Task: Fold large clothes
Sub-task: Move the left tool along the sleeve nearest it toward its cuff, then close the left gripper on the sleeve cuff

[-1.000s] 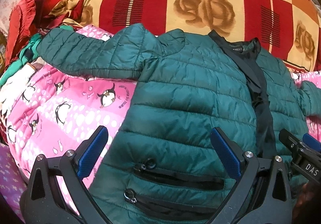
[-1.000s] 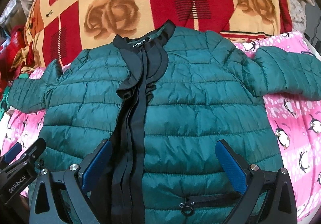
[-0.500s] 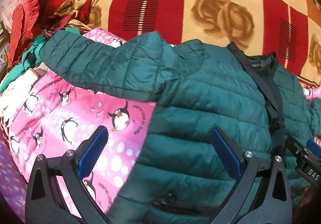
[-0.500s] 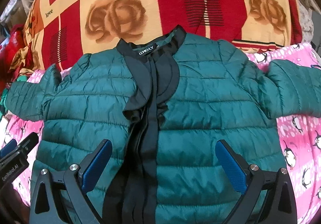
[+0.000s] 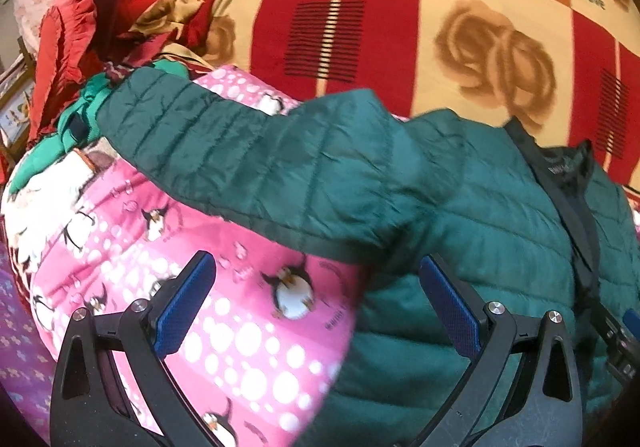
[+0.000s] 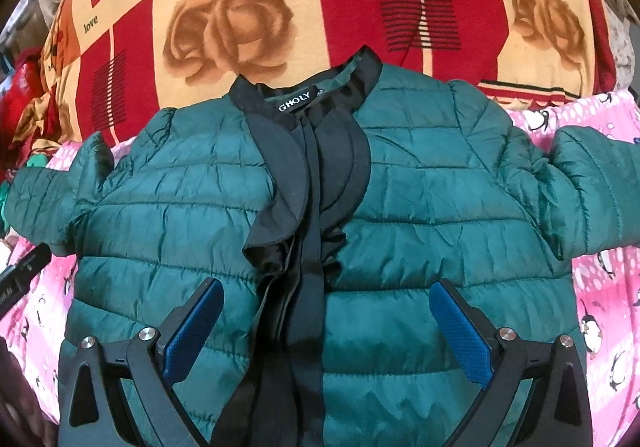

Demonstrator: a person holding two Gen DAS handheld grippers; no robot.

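Left wrist view: your left gripper [image 5: 316,307] hangs with jaws spread and empty over the pink penguin blanket [image 5: 256,331]; the green jacket [image 5: 500,215] sleeve [image 5: 248,159] runs crosswise just ahead, cuff to the left.

Right wrist view: your right gripper [image 6: 326,327], also spread and empty, hovers over the jacket's chest; the left one looks nearer that sleeve.

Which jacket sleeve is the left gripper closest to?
The left gripper is nearest the sleeve stretching toward the red clothes pile; the other sleeve lies opposite.
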